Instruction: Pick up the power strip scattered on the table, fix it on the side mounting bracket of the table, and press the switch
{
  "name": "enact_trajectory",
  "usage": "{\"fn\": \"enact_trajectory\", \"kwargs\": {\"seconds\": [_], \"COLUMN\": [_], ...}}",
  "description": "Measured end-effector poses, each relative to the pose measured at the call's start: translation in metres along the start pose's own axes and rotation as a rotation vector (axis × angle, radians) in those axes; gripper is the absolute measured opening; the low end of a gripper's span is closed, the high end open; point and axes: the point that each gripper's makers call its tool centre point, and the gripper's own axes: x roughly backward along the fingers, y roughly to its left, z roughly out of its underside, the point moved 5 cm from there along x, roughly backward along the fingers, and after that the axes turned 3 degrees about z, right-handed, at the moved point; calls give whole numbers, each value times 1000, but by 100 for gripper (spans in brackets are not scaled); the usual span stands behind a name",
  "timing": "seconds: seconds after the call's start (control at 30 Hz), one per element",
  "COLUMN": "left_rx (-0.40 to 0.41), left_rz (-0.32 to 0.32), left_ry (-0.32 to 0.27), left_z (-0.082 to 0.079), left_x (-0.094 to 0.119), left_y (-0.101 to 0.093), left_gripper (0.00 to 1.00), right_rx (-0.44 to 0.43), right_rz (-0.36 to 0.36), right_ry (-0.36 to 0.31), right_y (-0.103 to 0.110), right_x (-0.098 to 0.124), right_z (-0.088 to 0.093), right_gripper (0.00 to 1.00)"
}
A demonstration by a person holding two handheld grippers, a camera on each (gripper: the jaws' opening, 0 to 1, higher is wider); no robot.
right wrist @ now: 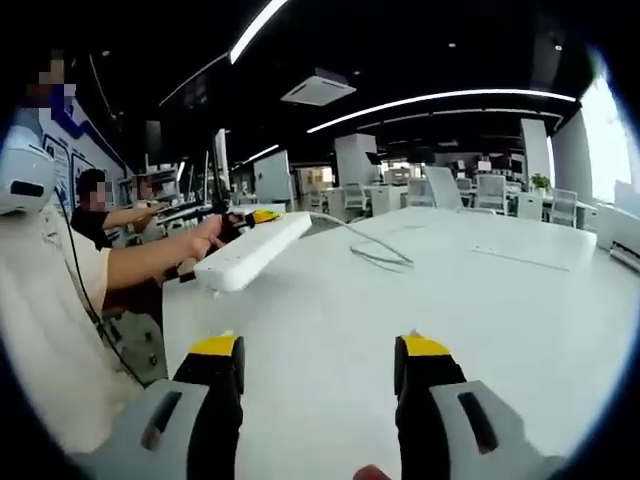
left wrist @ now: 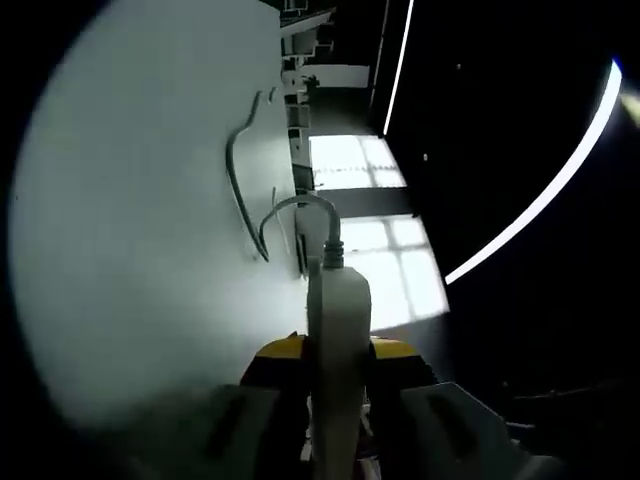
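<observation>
An open office with ceiling light strips is stretching behind a white table [right wrist: 420, 300]. In the left gripper view, rolled sideways, the table [left wrist: 130, 220] is filling the left half, and the left gripper [left wrist: 338, 400] is clamping its yellow-tipped fingers [left wrist: 280, 348] on the white power strip [left wrist: 338, 330], which is rising straight out from between them; its grey cable [left wrist: 290, 205] is looping away beyond the fingertips onto the tabletop. In the right gripper view, the power strip [right wrist: 250, 252] is hanging above the table, ahead and left of the right gripper [right wrist: 320, 365], held by a person's hand [right wrist: 205, 238]. The right gripper's fingers [right wrist: 215, 350] are standing wide apart, holding nothing.
</observation>
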Motion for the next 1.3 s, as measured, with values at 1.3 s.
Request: {"fn": "enact_trajectory", "kwargs": {"seconds": [1.3], "left_rx": [6], "left_rz": [0], "left_ry": [160], "left_z": [-40], "left_x": [100], "left_y": [-20], "left_gripper": [25], "right_rx": [3], "right_rz": [-55], "right_ry": [-7], "right_y": [20], "right_x": [-28], "right_z": [-11], "right_gripper": [53]}}
